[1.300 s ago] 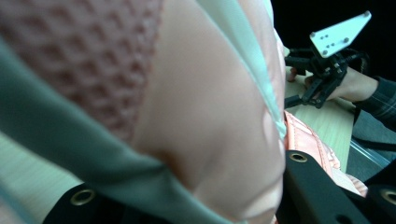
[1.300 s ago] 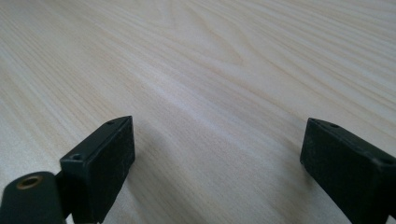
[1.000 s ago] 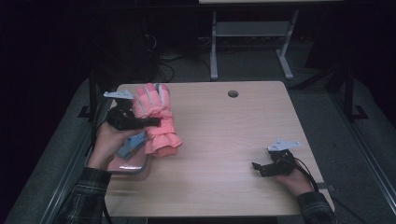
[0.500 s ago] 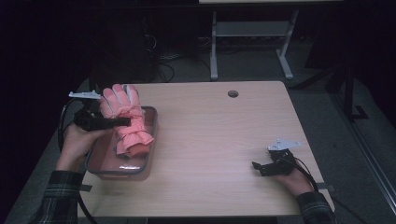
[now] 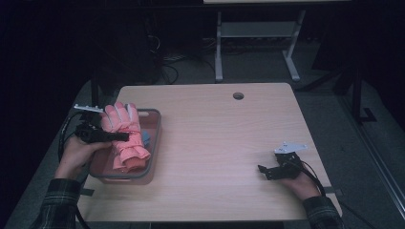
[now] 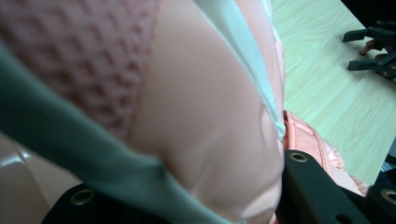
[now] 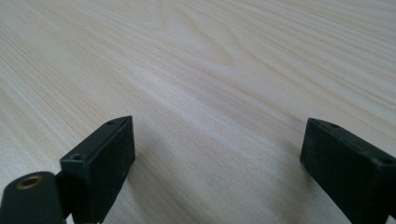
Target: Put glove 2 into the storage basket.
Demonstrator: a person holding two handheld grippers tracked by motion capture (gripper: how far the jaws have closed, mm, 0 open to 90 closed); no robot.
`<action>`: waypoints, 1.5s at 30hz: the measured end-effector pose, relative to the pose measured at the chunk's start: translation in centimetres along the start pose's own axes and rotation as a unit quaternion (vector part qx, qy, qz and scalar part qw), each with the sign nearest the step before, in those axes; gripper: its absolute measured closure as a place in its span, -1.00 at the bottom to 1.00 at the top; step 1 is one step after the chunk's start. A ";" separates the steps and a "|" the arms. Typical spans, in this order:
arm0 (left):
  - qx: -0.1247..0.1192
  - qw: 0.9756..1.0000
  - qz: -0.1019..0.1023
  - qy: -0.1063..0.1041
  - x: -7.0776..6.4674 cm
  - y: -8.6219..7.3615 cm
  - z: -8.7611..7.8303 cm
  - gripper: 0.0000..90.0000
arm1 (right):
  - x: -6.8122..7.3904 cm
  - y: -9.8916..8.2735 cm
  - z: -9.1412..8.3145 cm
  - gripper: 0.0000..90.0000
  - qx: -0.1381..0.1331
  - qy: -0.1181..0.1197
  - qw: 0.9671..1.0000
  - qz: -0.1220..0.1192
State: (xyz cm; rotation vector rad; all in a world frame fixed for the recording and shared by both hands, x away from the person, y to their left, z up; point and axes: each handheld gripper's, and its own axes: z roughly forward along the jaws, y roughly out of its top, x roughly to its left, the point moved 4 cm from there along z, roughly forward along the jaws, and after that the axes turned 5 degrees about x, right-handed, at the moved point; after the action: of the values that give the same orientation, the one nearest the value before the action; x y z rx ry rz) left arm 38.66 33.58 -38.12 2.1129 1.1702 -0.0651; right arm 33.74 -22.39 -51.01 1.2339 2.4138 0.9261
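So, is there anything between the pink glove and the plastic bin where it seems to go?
Nothing visible blocks it. The left claw holds the pink glove directly over the clear bin. Something blue already lies inside, beside the glove, but the opening looks free.

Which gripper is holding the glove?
The left gripper, over the bin: its jaws clamp the pink glove. The right gripper rests open on the table, with nothing between its jaws.

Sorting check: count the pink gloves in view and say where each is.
1 pink glove, clamped in the left gripper over the clear bin at the table's left; another could lie hidden beneath it.
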 end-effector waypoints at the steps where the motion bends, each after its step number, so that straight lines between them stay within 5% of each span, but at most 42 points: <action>1: -0.001 1.000 -0.004 -0.005 0.2 -0.1 0.1 0.51 | 0.0 0.0 0.0 -0.78 0.000 0.000 1.000 0.000; 3: 0.005 1.000 -0.006 -0.008 0.6 -0.2 0.4 0.51 | 0.0 0.0 0.0 -0.78 0.000 -0.001 1.000 0.001; 6: 0.034 0.999 -0.003 0.017 1.4 -0.4 1.0 0.51 | 0.0 0.0 0.0 -0.78 0.000 -0.001 1.000 0.001; 9: 0.055 0.998 -0.001 -0.008 1.5 -0.8 2.2 0.50 | 0.0 0.0 0.0 -0.78 0.000 -0.001 1.000 0.001; 12: 0.076 0.997 0.006 -0.006 1.5 -1.1 3.2 0.48 | 0.0 0.0 0.0 -0.78 0.000 -0.001 1.000 0.001; 19: 0.081 0.997 0.003 0.002 2.1 -1.1 4.4 0.30 | 0.0 0.0 0.0 -0.78 0.000 -0.002 1.000 0.002; 22: 0.083 0.996 0.002 0.017 2.2 -0.9 4.5 0.01 | 0.0 0.0 0.0 -0.78 0.000 -0.002 1.000 0.002; 29: 0.063 0.996 -0.012 0.059 2.4 -0.2 3.4 -0.65 | 0.0 0.0 0.0 -0.78 0.000 -0.002 1.000 0.002; 41: 0.040 0.990 -0.028 0.133 2.6 0.8 -0.3 -0.72 | 0.0 0.0 0.0 -0.78 0.000 -0.002 1.000 0.002; 45: 0.027 0.990 -0.028 0.138 2.4 0.8 -1.4 -0.72 | 0.0 0.0 0.0 -0.78 0.000 -0.002 1.000 0.002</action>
State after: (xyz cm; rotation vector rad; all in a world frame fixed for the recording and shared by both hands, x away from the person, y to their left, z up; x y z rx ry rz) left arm 40.24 35.86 -37.48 2.1852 1.4039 0.1783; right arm 33.76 -22.40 -51.01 1.2401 2.4097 0.9235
